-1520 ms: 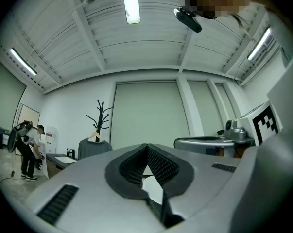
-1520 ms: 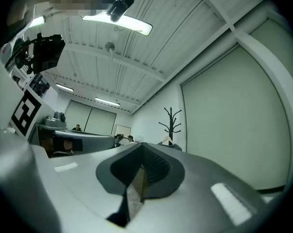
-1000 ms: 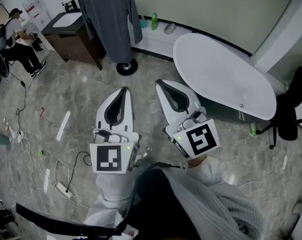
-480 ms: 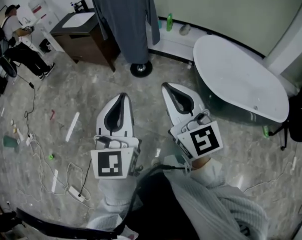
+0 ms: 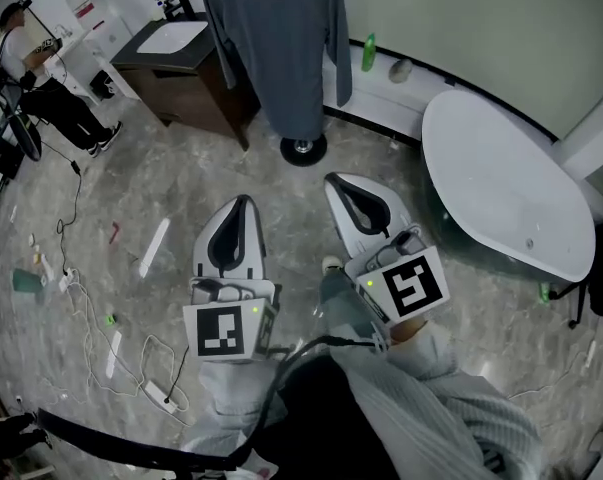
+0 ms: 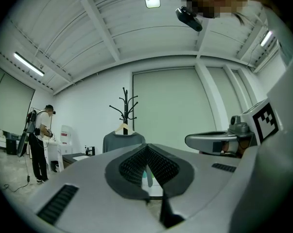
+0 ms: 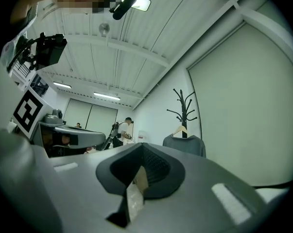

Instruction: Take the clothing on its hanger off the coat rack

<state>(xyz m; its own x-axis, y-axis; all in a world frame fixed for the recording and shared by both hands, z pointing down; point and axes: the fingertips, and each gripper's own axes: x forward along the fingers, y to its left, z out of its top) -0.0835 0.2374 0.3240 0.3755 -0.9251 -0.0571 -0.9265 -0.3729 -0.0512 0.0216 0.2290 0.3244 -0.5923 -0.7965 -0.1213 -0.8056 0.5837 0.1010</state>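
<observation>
Grey knit, long-sleeved, the sweater hangs at your 12 o'clock on a pale wooden hanger hooked over the black coat rack, whose round base sits on the marbled floor just under the hem. Your left gripper and right gripper are side by side in front of you, both pointing at the rack and well apart from it; each has its jaws pressed together with nothing between them. A dark wooden cabinet with a white top stands at 11 o'clock, just beside the rack, close to the sweater's sleeve. A white bathtub fills the 2 o'clock side, near your right gripper. A green bottle stands on the ledge at 1 o'clock, between rack and tub. At 10 o'clock a person in a white top stands by a white unit. Cables and a power strip trail over the floor at 8 o'clock, beside your left gripper.
</observation>
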